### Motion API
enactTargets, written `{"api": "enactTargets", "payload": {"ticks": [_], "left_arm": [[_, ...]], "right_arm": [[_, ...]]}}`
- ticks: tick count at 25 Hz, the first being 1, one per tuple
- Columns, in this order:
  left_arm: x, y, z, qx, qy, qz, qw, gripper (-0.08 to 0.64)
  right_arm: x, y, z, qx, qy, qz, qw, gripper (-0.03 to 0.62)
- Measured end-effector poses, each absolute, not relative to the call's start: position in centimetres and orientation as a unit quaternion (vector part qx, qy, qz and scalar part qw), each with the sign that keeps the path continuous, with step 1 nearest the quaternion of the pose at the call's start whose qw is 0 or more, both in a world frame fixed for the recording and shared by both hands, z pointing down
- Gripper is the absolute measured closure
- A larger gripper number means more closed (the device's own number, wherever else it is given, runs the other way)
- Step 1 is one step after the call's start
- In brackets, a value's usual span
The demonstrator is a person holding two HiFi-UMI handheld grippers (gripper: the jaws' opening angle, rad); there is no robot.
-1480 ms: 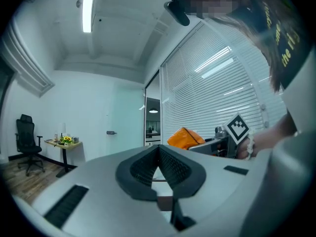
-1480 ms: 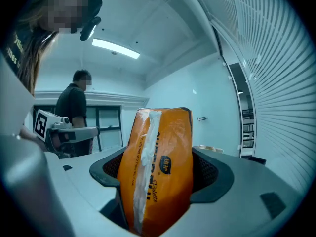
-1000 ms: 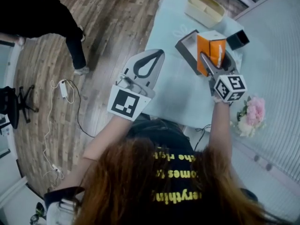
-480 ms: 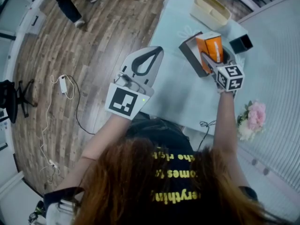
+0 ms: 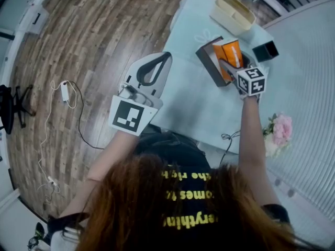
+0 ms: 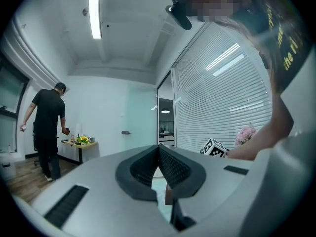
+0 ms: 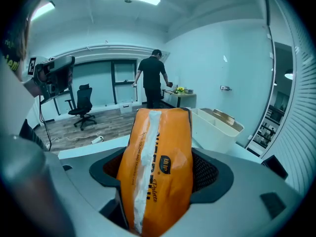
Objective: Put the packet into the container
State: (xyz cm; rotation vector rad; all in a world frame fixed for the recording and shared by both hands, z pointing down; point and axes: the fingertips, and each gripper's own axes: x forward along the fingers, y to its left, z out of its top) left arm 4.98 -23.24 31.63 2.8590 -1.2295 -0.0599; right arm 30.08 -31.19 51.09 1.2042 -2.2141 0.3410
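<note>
My right tongs (image 5: 227, 66) hold the packet (image 5: 230, 52) at the open box (image 5: 208, 61), at one o'clock on the surface (image 5: 199, 106). The tub (image 5: 232, 12) lies beyond, the small box (image 5: 265, 50) at two, and my left tongs (image 5: 157, 67) at eleven.

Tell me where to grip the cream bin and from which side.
Grip a long wall's rim of the cream bin from above, one jaw inside: it stands open-topped and its walls are thin. Use the left gripper, shut on nothing; the right gripper holds the packet.

packet (image 7: 158, 172) — orange, script word unclear | shirt (image 5: 188, 192) — yellow print, "everything" partly readable
</note>
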Motion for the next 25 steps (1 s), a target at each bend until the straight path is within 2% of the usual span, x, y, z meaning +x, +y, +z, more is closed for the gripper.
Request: {"api": "enactTargets", "payload": {"ticks": [21, 25], "left_arm": [[2.6, -21.9, 31.8, 0.907, -0.422, -0.013, 0.014, 0.561], [2.6, -21.7, 31.8, 0.907, -0.420, -0.013, 0.014, 0.561]], "right_arm": [[29.1, -31.7, 55.8, 0.409, -0.814, 0.148, 0.386, 0.218], [29.1, -31.7, 56.3, 0.403, -0.814, 0.161, 0.385, 0.216]]}}
